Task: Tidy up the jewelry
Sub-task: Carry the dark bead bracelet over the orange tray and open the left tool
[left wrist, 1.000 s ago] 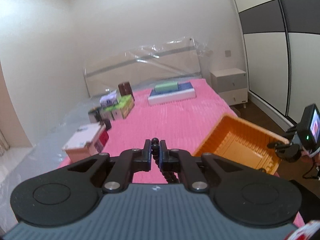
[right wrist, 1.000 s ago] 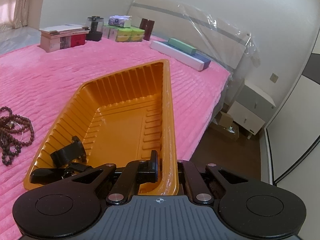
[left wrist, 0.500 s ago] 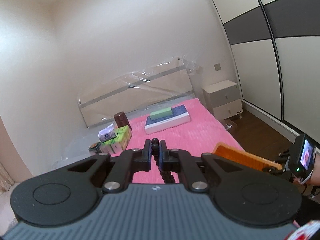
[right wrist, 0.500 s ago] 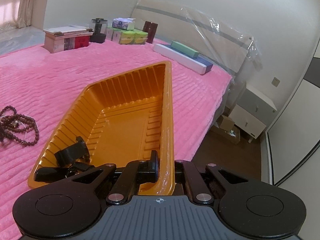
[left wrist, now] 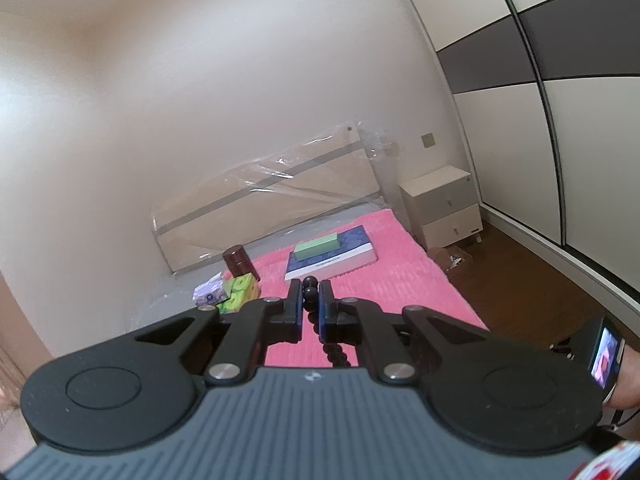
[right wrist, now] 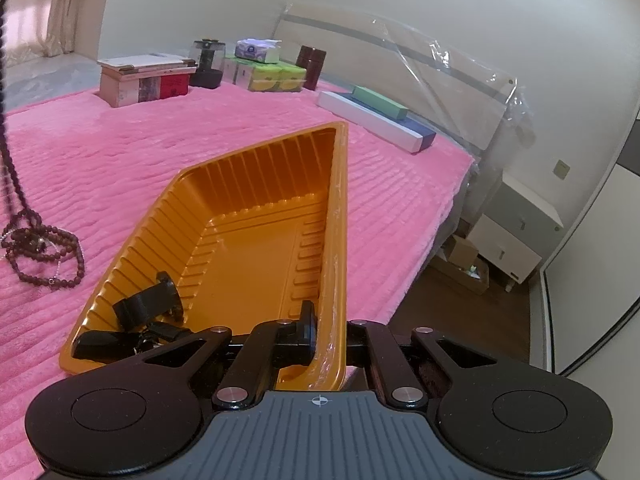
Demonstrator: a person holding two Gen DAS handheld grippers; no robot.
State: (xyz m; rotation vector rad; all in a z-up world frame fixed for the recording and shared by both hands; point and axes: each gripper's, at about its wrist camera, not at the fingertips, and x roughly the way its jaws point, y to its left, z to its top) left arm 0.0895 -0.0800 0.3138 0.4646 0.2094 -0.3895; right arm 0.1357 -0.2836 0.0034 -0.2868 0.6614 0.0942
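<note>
Dark round beads sit pinched between the tips of our left gripper. They belong to a bead necklace, and the string of beads drops down out of sight behind the black claw arms. In the right wrist view we see a thin line of beads hanging down at the far left edge, down to a loose pile of beads on the pink blanket. It is probably the same string, but the edge of that view is too dark to be sure.

Our right gripper is pressed tight on the near side wall of the orange tray. One black finger is inside the tray and the other is hidden behind the wall. The tray rests on the pink blanket near the edge of the bed. In its near left corner lie some black clips. The bead pile is on the blanket just left of the tray, not touching it.

Far back on the bed we see a green box lying on a long blue and white box, a dark brown jar, yellow-green packs with a tissue pack on top, and a wooden box. A white nightstand stands beside the bed.
</note>
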